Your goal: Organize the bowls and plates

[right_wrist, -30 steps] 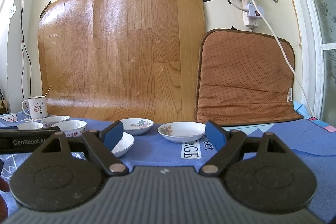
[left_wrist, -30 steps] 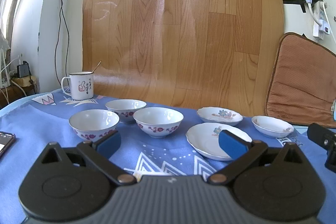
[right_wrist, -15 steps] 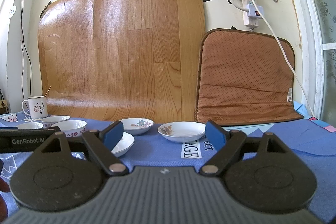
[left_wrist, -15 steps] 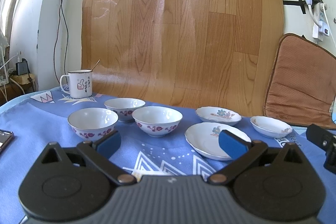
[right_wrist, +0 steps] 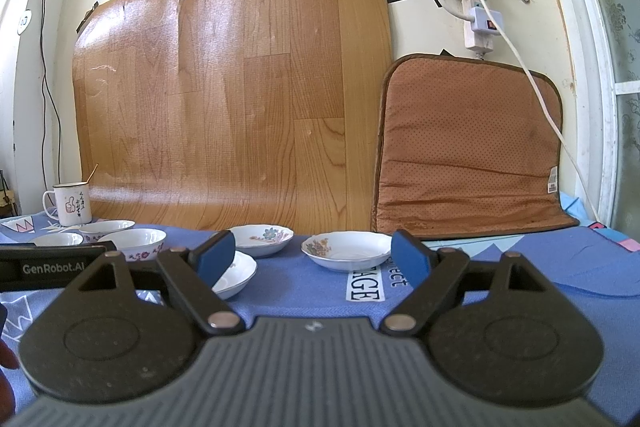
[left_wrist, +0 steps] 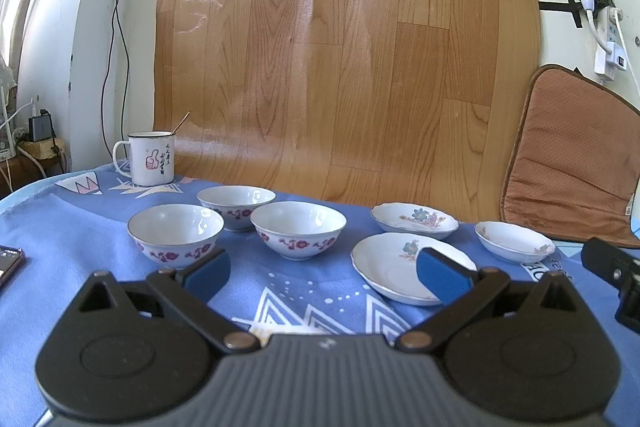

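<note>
Both grippers hovered low over the desk (left_wrist: 60,227), which was covered by a blue patterned cloth, facing the crockery and not touching any of it. The left gripper (left_wrist: 322,269) had its fingers spread wide and held nothing; the right gripper (right_wrist: 314,255) likewise, fingers wide and empty.

Layout, left wrist view: three floral bowls grouped on the left — near-left bowl (left_wrist: 176,235), rear bowl (left_wrist: 236,201), middle bowl (left_wrist: 298,229) — close together, rims apparently not touching. Three shallow plates to the right: near plate (left_wrist: 394,267), rear plate (left_wrist: 414,221) and far-right plate (left_wrist: 514,241), all separate, none stacked. An enamel mug (left_wrist: 150,157) with a utensil in it stood at the back by the taped wood-grain sheet (left_wrist: 340,67).

Judgement: sorting not yet begun; like items already lay on like sides, so stacking each group looked to be the likely aim. The left gripper faced the gap between bowls and plates; the right one faced the far-right plate (right_wrist: 346,251). Glazed rims looked thin and slippery, so a rim pinch risked tilting.
</note>
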`<control>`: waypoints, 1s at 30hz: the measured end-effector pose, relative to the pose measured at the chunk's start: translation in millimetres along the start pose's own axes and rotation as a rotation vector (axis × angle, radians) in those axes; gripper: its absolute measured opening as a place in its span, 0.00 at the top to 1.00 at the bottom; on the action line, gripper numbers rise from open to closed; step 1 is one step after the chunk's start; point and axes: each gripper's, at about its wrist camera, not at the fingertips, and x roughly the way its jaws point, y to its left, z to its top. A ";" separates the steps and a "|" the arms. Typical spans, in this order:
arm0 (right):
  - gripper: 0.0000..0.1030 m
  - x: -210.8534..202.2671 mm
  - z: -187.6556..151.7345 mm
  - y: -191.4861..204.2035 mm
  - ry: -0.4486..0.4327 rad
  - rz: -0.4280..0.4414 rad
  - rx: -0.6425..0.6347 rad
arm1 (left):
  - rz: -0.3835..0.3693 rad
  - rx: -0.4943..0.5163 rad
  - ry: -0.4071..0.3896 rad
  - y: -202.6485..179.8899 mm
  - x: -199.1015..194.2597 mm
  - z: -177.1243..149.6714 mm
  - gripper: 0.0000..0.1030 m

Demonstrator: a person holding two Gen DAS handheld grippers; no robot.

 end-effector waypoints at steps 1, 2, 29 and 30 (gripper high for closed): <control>0.15 -0.1 -0.1 -0.1 0.000 0.000 0.000 | 0.000 0.000 0.001 0.2 0.0 0.0 0.00; 0.15 -0.1 -0.1 0.0 0.000 0.000 0.000 | 0.000 -0.001 0.001 0.2 0.0 0.0 0.00; 0.15 0.1 -0.2 0.3 0.001 0.001 0.000 | -0.006 -0.007 -0.008 1.7 -1.3 0.7 0.00; 0.15 0.1 -0.2 0.4 0.001 0.001 0.000 | -0.006 -0.007 -0.008 1.7 -1.3 0.7 0.00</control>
